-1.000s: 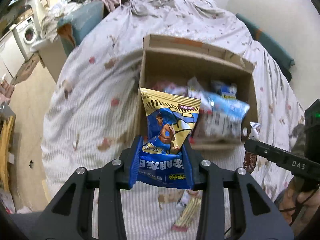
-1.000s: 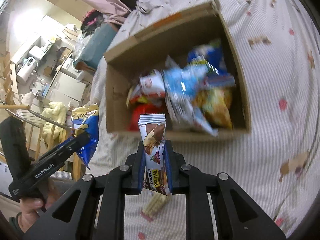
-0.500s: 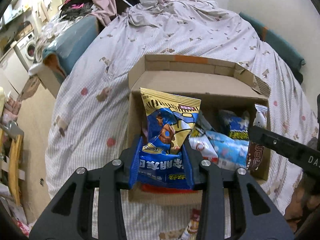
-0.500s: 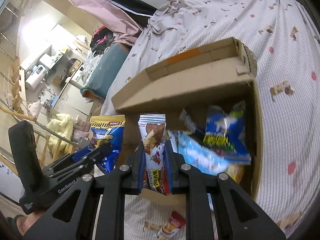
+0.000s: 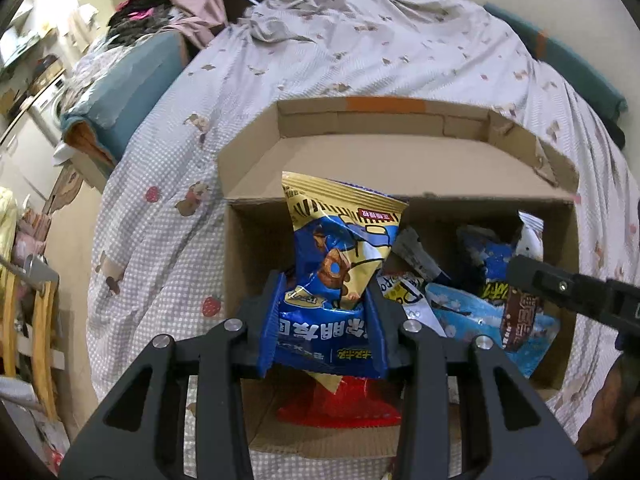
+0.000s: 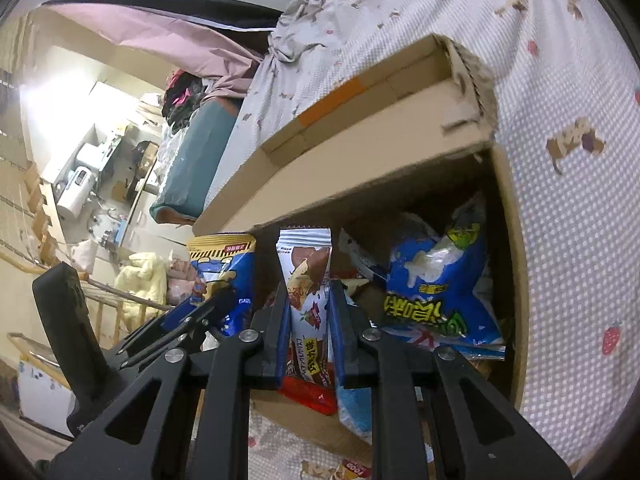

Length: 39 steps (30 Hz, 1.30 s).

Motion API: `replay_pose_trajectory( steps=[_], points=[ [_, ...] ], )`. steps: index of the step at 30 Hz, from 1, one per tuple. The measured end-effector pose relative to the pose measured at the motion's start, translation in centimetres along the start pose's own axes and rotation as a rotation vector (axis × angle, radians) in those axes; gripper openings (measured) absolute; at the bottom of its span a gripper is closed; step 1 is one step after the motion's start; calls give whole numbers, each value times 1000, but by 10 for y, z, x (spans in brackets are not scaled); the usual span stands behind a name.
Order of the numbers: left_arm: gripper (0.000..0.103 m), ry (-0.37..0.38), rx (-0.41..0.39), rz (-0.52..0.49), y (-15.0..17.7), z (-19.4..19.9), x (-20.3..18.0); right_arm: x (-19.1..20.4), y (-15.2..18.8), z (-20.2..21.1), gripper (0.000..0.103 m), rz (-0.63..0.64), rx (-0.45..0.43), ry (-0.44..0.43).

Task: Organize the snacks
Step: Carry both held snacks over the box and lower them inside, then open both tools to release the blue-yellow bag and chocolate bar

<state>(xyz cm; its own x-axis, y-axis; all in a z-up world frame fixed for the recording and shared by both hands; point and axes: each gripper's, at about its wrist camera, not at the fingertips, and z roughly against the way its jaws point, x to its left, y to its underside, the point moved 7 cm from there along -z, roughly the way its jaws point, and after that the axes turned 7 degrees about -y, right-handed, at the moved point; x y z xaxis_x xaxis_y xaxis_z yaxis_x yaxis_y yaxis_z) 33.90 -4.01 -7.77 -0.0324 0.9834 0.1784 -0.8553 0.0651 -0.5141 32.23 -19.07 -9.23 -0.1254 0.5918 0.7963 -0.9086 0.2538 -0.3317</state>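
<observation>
A cardboard box (image 5: 256, 248) lies on the bed with several snack packs inside. My left gripper (image 5: 326, 300) is shut on a blue and gold snack bag (image 5: 340, 248) and holds it over the box's left part, above a red pack (image 5: 340, 404). My right gripper (image 6: 308, 300) is shut on a narrow white and brown chocolate snack pack (image 6: 306, 272) and holds it over the box (image 6: 360, 152). The left gripper (image 6: 192, 320) with its blue bag (image 6: 224, 256) shows at left in the right wrist view. The right gripper arm (image 5: 568, 292) shows at right in the left wrist view.
The box's open flap (image 5: 400, 160) stands at the far side. A blue snack bag (image 6: 436, 288) fills the box's right part. A loose snack pack (image 6: 352, 470) lies on the bedsheet (image 5: 160, 208) in front of the box. A teal cushion (image 5: 132, 80) is at the bed's left.
Both grippers have moved forward and down with their packs, from in front of the box to over its opening. The box looks larger and closer.
</observation>
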Motion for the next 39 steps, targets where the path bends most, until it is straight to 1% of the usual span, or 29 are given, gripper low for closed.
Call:
replay_pose_trajectory(
  steps=[2, 6, 10, 13, 16, 19, 21, 23, 24, 25, 26, 27, 28, 30, 31, 32, 33, 34, 39],
  points=[
    [35, -9, 4, -4, 1, -3, -1, -6, 0, -2, 19, -18, 5, -7],
    [36, 1, 25, 13, 2, -7, 0, -10, 1, -1, 19, -33, 6, -24],
    [36, -15, 18, -2, 0, -6, -1, -8, -1, -1, 22, -28, 4, -33],
    [36, -24, 19, -10, 0, -5, -1, -4, 0, 0, 22, -23, 5, -44],
    [36, -16, 19, -5, 1, -3, -1, -1, -2, 4, 22, -14, -12, -55],
    [37, -28, -4, -2, -1, 4, 2, 7, -6, 13, 22, 16, -50, -61],
    [43, -28, -9, 2, -1, 6, 4, 11, -9, 18, 22, 30, -70, -73],
    [60, -44, -22, 6, -2, 10, 7, 12, -10, 20, 23, 38, -72, -66],
    [64, -48, -28, 11, -3, 12, 9, 13, -10, 20, 23, 41, -70, -61],
    [74, -45, -36, 21, -3, 14, 11, 13, -9, 20, 23, 42, -67, -55],
    [80, -33, -50, 42, -4, 18, 14, 13, -10, 20, 23, 42, -66, -49],
    [82, -26, -56, 52, -5, 20, 15, 13, -10, 21, 24, 44, -67, -44],
    [83, -18, -61, 65, -5, 23, 17, 13, -10, 21, 28, 46, -69, -45],
    [83, -16, -63, 66, -5, 26, 18, 14, -12, 24, 43, 52, -78, -38],
    [83, -17, -63, 64, -5, 27, 18, 14, -12, 26, 63, 52, -86, -37],
    [83, -22, -66, 60, -4, 28, 18, 14, -13, 29, 78, 51, -100, -38],
    [83, -24, -67, 58, -3, 29, 19, 15, -14, 33, 81, 51, -121, -38],
    [83, -23, -66, 59, -3, 30, 19, 15, -15, 35, 81, 55, -130, -40],
    [83, -21, -60, 67, 5, 35, 23, 21, -10, 39, 81, 83, -121, -40]
  ],
)
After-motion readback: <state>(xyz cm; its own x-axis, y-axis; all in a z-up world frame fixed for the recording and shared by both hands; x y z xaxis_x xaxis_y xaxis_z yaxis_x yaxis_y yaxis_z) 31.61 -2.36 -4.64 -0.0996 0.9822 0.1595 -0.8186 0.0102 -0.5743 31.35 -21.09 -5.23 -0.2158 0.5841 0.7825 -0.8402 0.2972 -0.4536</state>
